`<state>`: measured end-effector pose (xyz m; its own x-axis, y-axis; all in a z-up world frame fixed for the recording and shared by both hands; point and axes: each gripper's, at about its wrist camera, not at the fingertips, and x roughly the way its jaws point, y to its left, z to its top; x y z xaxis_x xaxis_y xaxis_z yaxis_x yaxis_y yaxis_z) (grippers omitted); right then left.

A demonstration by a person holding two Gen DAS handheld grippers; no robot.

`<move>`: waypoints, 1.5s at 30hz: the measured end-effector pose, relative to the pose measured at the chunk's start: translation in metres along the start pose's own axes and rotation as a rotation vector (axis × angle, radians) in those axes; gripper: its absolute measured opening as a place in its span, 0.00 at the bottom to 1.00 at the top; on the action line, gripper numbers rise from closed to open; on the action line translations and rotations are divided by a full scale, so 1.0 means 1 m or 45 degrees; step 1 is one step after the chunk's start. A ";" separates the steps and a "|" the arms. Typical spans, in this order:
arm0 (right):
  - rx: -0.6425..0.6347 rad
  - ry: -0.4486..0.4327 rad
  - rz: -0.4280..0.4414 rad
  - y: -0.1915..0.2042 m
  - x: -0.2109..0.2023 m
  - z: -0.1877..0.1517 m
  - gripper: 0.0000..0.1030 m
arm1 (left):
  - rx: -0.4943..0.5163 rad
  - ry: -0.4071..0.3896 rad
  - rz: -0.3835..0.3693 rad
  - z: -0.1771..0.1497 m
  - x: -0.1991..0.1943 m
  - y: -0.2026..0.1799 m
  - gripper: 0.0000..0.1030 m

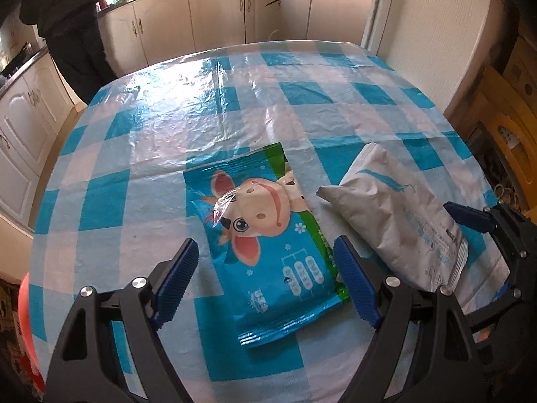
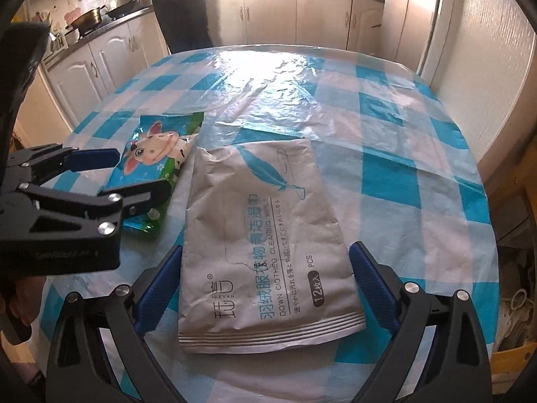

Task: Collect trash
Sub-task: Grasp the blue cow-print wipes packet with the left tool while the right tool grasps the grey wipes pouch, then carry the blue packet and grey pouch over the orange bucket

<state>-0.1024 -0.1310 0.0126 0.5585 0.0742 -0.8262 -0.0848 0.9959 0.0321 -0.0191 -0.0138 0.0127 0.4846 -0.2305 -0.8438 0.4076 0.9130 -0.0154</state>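
Observation:
Two packets lie side by side on the blue-and-white checked tablecloth (image 1: 188, 107). A blue wipes packet with a cartoon cow (image 1: 268, 235) sits between the fingers of my left gripper (image 1: 265, 243), which is open, with its pads clear of the packet's sides. A grey down-clothes wipes packet (image 2: 265, 235) lies flat between the fingers of my right gripper (image 2: 267, 248), also open, its pads close beside the packet's edges. In the right wrist view the left gripper (image 2: 142, 171) straddles the cow packet (image 2: 154, 147). One blue fingertip of the right gripper (image 1: 468, 216) shows past the grey packet (image 1: 402, 221).
A person in dark clothes (image 2: 181, 6) stands at the kitchen counter beyond the table's far edge. White cabinets (image 1: 161, 23) line the back and left. Pans (image 2: 87, 18) sit on the stove. Yellow crates (image 1: 503, 127) stand to the right, an orange-red object (image 1: 25, 302) to the lower left.

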 end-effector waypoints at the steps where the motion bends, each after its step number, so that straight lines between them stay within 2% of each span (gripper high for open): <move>1: 0.003 -0.002 -0.001 0.000 0.000 0.000 0.92 | -0.003 0.000 0.001 0.001 0.002 0.000 0.81; 8: 0.027 -0.019 -0.007 -0.003 -0.004 -0.002 0.85 | 0.021 -0.016 0.044 0.004 0.010 -0.004 0.86; 15: 0.057 -0.039 0.007 -0.009 -0.007 -0.003 0.80 | 0.006 -0.050 0.053 0.004 0.011 -0.004 0.85; 16: 0.056 -0.039 0.005 -0.008 -0.007 -0.003 0.79 | -0.001 -0.054 0.058 0.004 0.010 -0.004 0.83; 19: 0.058 -0.043 0.002 -0.008 -0.009 -0.004 0.76 | -0.007 -0.068 0.061 0.001 0.005 -0.007 0.69; 27: 0.138 -0.054 0.051 -0.016 -0.014 -0.007 0.74 | -0.059 -0.088 0.042 -0.002 0.000 0.000 0.63; 31: 0.214 -0.061 0.119 -0.025 -0.018 -0.006 0.73 | -0.139 -0.091 -0.013 -0.006 -0.006 0.013 0.62; 36: 0.235 -0.080 0.125 -0.026 -0.025 -0.006 0.73 | -0.234 -0.104 -0.060 -0.013 -0.015 0.034 0.60; 45: 0.223 -0.105 0.143 -0.015 -0.032 -0.001 0.73 | -0.353 -0.150 -0.077 -0.031 -0.036 0.072 0.60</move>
<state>-0.1195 -0.1487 0.0378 0.6197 0.1818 -0.7635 -0.0096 0.9745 0.2242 -0.0315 0.0708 0.0257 0.5592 -0.3096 -0.7691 0.2191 0.9499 -0.2231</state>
